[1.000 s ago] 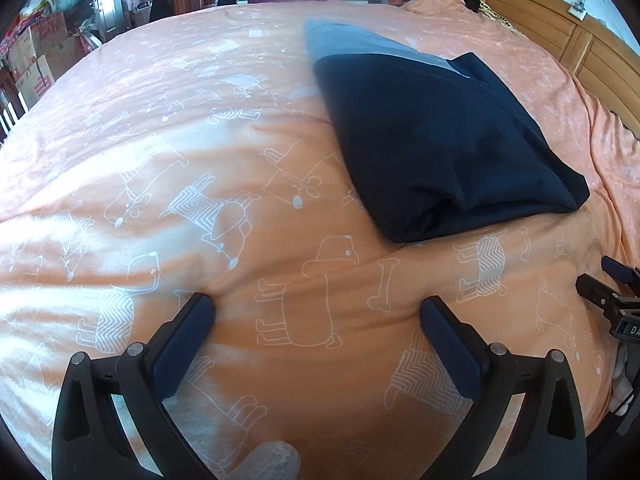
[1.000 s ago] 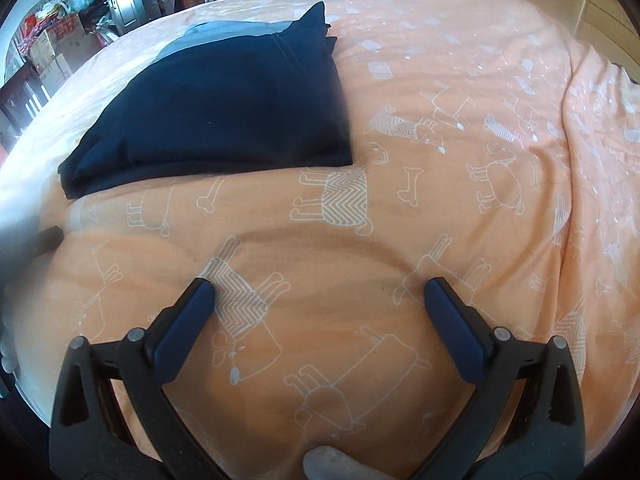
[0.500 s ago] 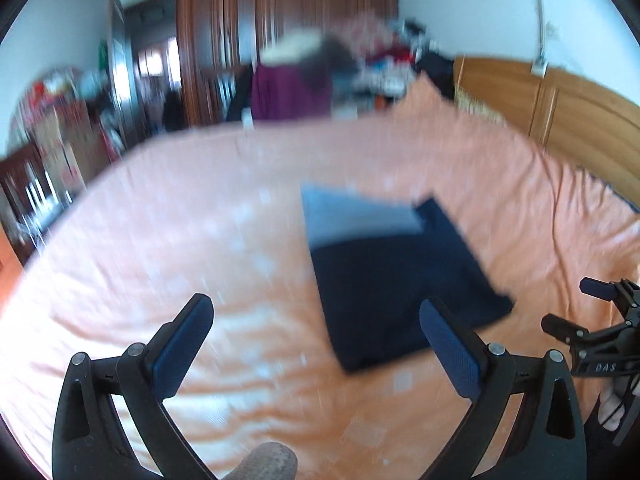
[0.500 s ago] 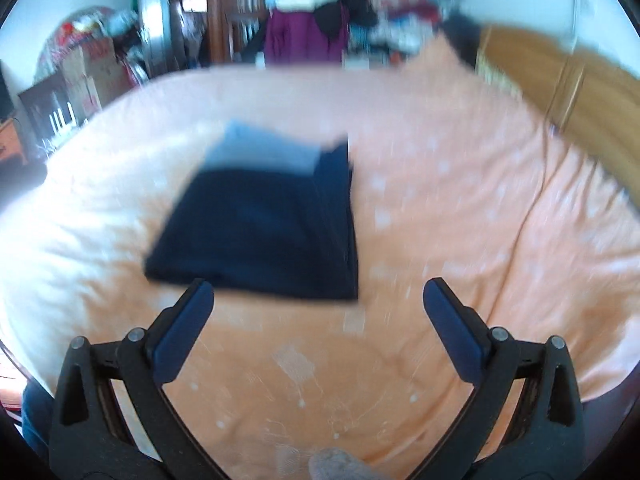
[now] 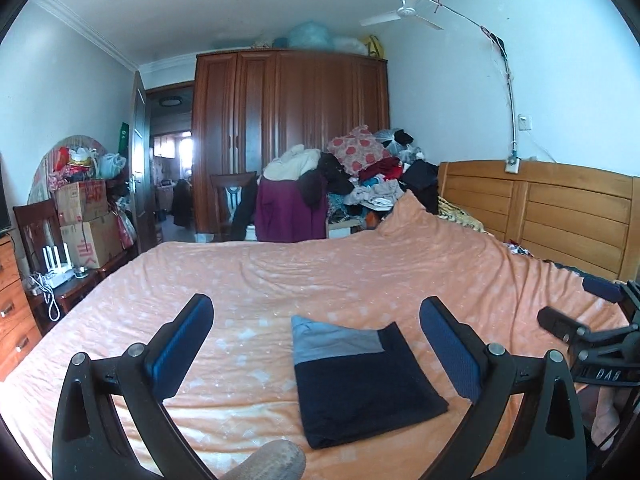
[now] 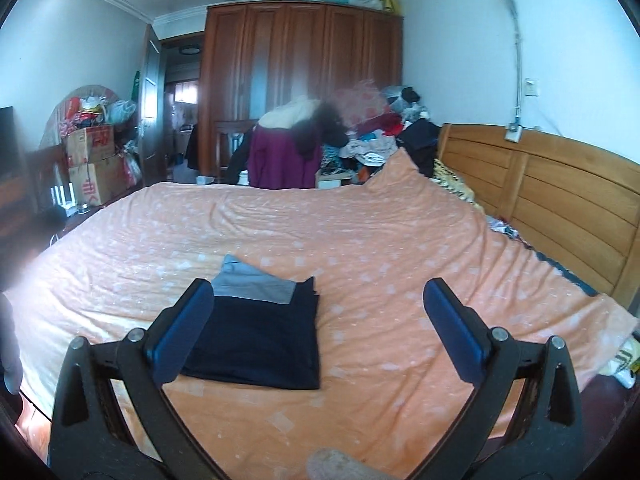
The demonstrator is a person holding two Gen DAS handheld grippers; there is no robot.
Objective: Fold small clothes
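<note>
A folded dark navy garment [image 5: 360, 388] with a grey-blue band at its far end lies flat on the orange bed cover [image 5: 320, 272]. In the right wrist view the same folded garment [image 6: 260, 336] sits left of centre on the bed cover [image 6: 380, 248]. My left gripper [image 5: 316, 344] is open, held above and short of the garment, with nothing between its blue pads. My right gripper [image 6: 318, 324] is open too, raised over the bed with nothing in it. The right gripper [image 5: 576, 320] also shows at the right edge of the left wrist view.
A wooden headboard [image 5: 560, 208] runs along the right. A clothes pile [image 5: 360, 176] and a chair [image 5: 232, 200] stand beyond the bed, before a tall wardrobe [image 5: 292, 128]. Cardboard boxes [image 5: 84, 220] and a side table sit at left.
Both grippers have pulled up and back from the bed surface, so the folded garment looks smaller and farther away. Both stayed open. The garment has not moved.
</note>
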